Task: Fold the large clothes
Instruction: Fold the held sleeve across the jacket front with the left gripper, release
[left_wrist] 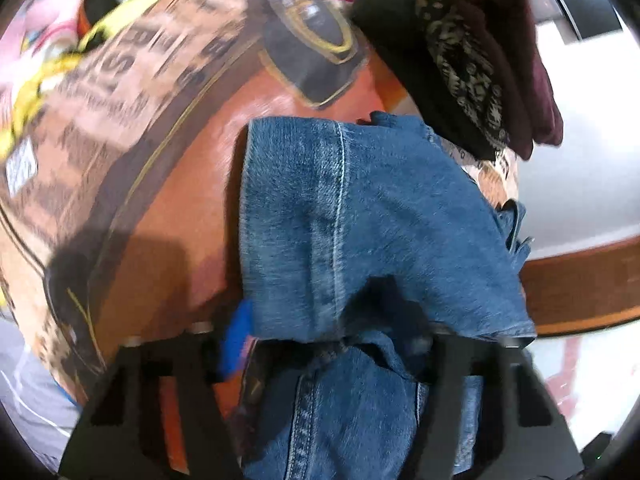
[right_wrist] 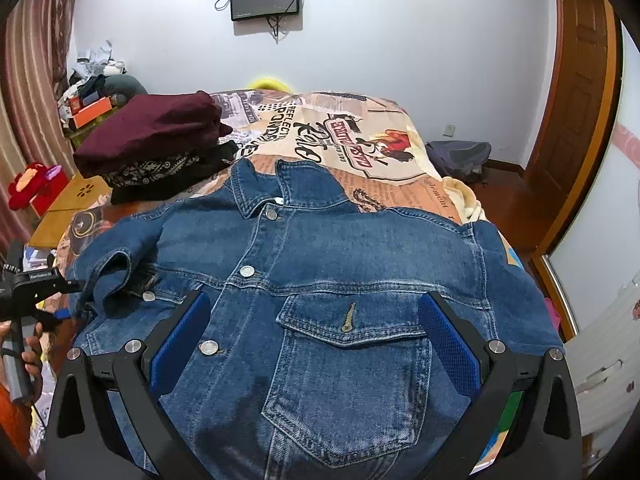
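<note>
A blue denim jacket [right_wrist: 320, 264] lies front up on the printed bedspread [right_wrist: 360, 136], collar toward the far wall. My right gripper [right_wrist: 316, 336] is open above its chest pocket [right_wrist: 352, 364], blue pads apart, holding nothing. My left gripper [left_wrist: 340, 344] is shut on the jacket's left sleeve [left_wrist: 340, 216]; the denim bunches between its fingers and hides the pads. In the right wrist view the left gripper [right_wrist: 76, 286] is at the left edge, with the sleeve [right_wrist: 108, 276] folded over onto the jacket front.
A stack of folded clothes, maroon on top [right_wrist: 156, 136], sits on the bed's far left; it also shows in the left wrist view [left_wrist: 480, 52]. Cluttered boxes [right_wrist: 88, 108] and a curtain [right_wrist: 32, 92] are at left. A wooden door [right_wrist: 580, 92] is at right.
</note>
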Available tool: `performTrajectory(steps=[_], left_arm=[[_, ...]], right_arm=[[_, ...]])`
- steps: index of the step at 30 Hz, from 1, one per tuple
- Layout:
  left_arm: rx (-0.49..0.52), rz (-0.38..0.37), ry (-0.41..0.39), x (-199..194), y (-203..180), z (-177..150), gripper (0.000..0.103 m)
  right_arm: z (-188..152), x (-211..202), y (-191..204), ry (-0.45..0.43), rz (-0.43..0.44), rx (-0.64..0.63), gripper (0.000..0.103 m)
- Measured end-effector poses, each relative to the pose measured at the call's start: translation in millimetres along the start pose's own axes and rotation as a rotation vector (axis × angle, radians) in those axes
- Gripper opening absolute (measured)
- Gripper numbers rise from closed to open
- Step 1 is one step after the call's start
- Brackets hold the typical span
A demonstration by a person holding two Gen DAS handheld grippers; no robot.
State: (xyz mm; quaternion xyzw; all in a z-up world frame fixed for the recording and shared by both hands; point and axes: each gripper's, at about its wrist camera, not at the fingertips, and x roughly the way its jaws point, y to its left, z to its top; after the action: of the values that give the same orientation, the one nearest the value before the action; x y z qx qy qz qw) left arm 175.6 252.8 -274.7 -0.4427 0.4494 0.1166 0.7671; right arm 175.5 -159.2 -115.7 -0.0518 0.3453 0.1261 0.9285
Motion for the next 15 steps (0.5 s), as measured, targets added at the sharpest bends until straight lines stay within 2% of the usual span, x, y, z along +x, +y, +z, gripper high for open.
performTrajectory(steps=[1,2,5,10,15], left_arm=[[0.037,0.012,-0.002,-1,-8,1,0.025],[0.059,0.019,-0.010,-5,-11,3,0.020],[0.147,0.046,-0.075,-22,-39,7,0.014],[0.315,0.003,-0.195,-64,-109,20,0.013],[0.518,-0.069,-0.276,-105,-196,7,0.013]], right_arm=[[0,0,-1,-0.002,-0.003,-0.001,0.103],[1,0,-3,-0.004,-0.007,-0.003,0.103],[1,-1,-8,-0.012,-0.020,-0.008,0.103],[4,-4,-24,-0.024,-0.042,-0.010,0.103],[8,-10,-44,-0.039,-0.036,0.045,0.103]])
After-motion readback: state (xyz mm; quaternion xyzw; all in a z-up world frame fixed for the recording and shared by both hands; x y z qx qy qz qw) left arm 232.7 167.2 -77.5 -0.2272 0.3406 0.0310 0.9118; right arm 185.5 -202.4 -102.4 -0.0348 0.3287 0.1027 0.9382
